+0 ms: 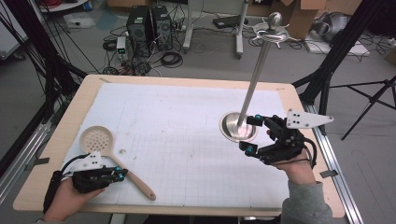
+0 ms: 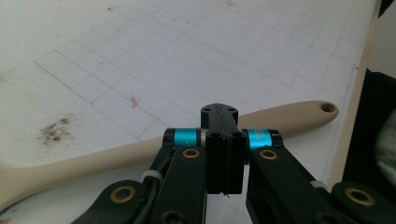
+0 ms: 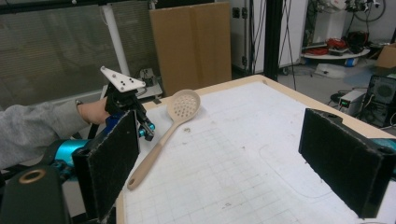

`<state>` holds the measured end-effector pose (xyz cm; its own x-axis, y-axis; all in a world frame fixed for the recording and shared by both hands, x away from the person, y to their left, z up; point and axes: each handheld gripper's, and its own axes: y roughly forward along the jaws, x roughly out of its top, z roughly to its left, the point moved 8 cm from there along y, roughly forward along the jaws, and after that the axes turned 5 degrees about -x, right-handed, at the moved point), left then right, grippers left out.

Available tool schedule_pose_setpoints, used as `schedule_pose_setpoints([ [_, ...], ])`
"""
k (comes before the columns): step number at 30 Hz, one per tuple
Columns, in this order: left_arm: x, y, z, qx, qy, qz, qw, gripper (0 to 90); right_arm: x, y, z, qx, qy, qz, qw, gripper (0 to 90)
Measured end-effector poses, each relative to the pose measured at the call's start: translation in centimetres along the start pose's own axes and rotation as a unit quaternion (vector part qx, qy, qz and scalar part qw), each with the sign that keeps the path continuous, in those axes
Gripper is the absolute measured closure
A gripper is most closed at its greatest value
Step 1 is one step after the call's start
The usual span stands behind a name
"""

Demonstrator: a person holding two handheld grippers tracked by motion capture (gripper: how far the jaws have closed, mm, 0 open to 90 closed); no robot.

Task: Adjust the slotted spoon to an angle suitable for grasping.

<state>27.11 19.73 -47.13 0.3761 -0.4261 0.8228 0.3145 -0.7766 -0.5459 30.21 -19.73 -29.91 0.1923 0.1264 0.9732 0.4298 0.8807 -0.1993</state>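
We see the beige slotted spoon (image 1: 112, 156) lying flat on the white gridded mat (image 1: 187, 135), its handle just past the tips of our left gripper (image 1: 122, 174), its perforated bowl further up beyond that gripper. The left gripper's jaws are pressed together with nothing between them, just above the handle. Well apart, our right gripper (image 1: 251, 135) stands wide and holds nothing, just beside the round steel base (image 1: 231, 126) of an upright metal stand (image 1: 259, 70).

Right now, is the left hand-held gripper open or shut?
Shut. In the left gripper view the left hand-held gripper has its two black jaws pressed flat together with nothing between them; the slotted spoon handle lies beyond them.
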Motion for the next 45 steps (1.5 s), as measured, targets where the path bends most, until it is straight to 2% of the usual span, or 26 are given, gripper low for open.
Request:
schedule_pose_setpoints([
  [4, -0.1, 0.2, -0.7, -0.009, 0.009, 0.005, 0.9999, 89.6, 0.0, 0.0, 0.0, 0.0, -0.002, 0.0, 1.0, 11.1],
  [7, -0.5, 0.6, -1.2, -0.021, 0.018, 0.02, 0.9994, 89.6, 0.0, 0.0, -0.1, 0.0, -0.001, -0.002, 1.0, 11.1],
  [17, -1.0, 1.9, -1.1, -0.024, 0.025, 0.045, 0.9984, 89.6, 0.0, 0.2, -0.1, -0.001, -0.001, 0.002, 1.0, 11.1],
  [21, -0.8, 2.0, -1.1, -0.026, 0.023, 0.042, 0.9985, 89.5, -0.1, 0.4, -0.1, 0.001, -0.003, 0.004, 1.0, 11.1],
  [29, -0.1, 3.0, -0.7, -0.016, 0.022, 0.038, 0.9989, 89.6, -0.1, 0.5, 0.0, 0.001, -0.003, 0.006, 1.0, 11.1],
  [32, 0.4, 3.7, -0.4, -0.003, 0.017, 0.035, 0.9992, 89.6, -0.1, 0.4, 0.0, 0.0, -0.001, 0.006, 1.0, 11.1],
  [45, 1.6, 5.4, 1.0, 0.004, -0.007, 0.023, 0.9997, 89.6, -0.9, 0.5, 0.1, -0.005, -0.002, 0.023, 0.9997, 11.1],
])
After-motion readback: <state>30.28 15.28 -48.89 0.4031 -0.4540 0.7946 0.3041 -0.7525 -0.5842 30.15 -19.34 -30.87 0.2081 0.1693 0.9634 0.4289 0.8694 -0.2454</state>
